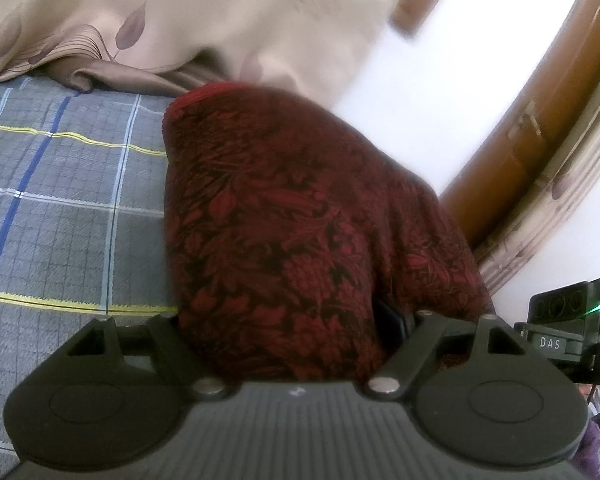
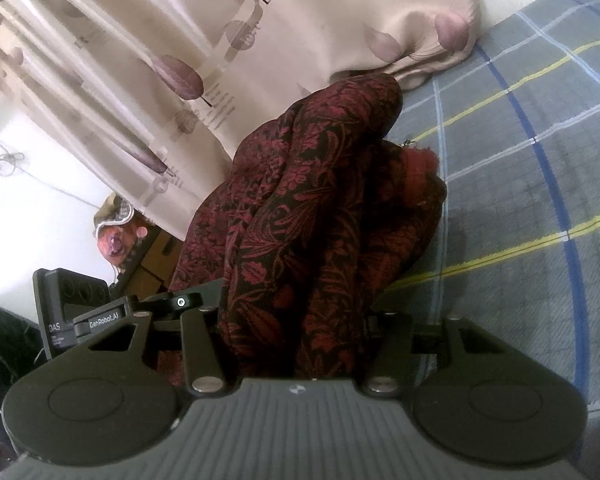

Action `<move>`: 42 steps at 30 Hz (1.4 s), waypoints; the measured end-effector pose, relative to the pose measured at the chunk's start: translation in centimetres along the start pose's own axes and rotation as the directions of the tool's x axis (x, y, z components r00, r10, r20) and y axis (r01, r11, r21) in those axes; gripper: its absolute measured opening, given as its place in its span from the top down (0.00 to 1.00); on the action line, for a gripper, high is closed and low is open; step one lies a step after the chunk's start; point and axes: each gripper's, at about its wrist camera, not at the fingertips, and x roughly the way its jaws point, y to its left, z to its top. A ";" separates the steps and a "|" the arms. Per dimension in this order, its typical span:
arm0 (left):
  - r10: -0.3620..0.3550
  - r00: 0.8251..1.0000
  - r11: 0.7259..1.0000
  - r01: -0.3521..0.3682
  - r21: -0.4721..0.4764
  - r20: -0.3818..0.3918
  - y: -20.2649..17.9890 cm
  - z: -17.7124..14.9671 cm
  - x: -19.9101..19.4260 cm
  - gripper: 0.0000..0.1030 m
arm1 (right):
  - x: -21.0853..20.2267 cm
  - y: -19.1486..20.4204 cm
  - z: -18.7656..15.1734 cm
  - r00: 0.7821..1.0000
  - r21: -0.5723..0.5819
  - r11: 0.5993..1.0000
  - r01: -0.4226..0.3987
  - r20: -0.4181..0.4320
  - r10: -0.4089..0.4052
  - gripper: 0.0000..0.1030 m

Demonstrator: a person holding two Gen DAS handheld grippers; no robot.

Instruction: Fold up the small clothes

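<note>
A dark red garment with a black floral pattern (image 1: 284, 208) rises in a bulky fold from between the jaws of my left gripper (image 1: 288, 320), lifted over the bed. The cloth hides the fingertips, and the jaws stand wide around the thick bundle. In the right wrist view the same garment (image 2: 308, 208) is bunched in several folds between the jaws of my right gripper (image 2: 296, 312), which grip it with the pads hidden. The two grippers are close side by side: the right one's black body (image 1: 568, 332) shows at the left view's edge, and the left one's body (image 2: 72, 312) shows in the right view.
A grey plaid bedsheet (image 1: 60, 200) with blue, yellow and white lines lies under the garment and also shows as the sheet (image 2: 532, 208) on the right. A beige leaf-print curtain (image 1: 140, 20) hangs onto the bed's far edge. A wooden door frame (image 1: 540, 120) and a white wall stand beyond.
</note>
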 end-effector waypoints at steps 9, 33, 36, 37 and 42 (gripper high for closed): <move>-0.002 1.000 1.000 0.002 -0.005 0.001 0.1 -0.1 0.0 0.21 | -0.2 0.5 -0.3 1.000 -0.014 1.000 0.009 -0.003 -0.009 0.48; 0.005 1.000 1.000 -0.005 0.007 0.026 1.9 2.0 2.2 0.21 | 3.0 0.7 3.8 0.998 -0.148 0.987 0.059 -0.017 -0.062 0.48; 0.000 1.000 1.000 0.000 0.008 0.017 2.3 1.7 3.0 0.21 | 3.3 0.0 3.5 0.997 -0.136 0.989 0.066 -0.019 -0.069 0.48; 0.000 1.000 1.000 -0.001 0.007 0.015 2.5 1.6 3.2 0.21 | 3.3 -0.2 3.4 0.997 -0.134 0.989 0.069 -0.020 -0.072 0.48; 0.007 1.000 1.000 -0.008 0.022 0.022 3.0 1.2 4.0 0.21 | 3.9 -1.2 3.1 0.996 -0.126 0.989 0.083 -0.027 -0.087 0.48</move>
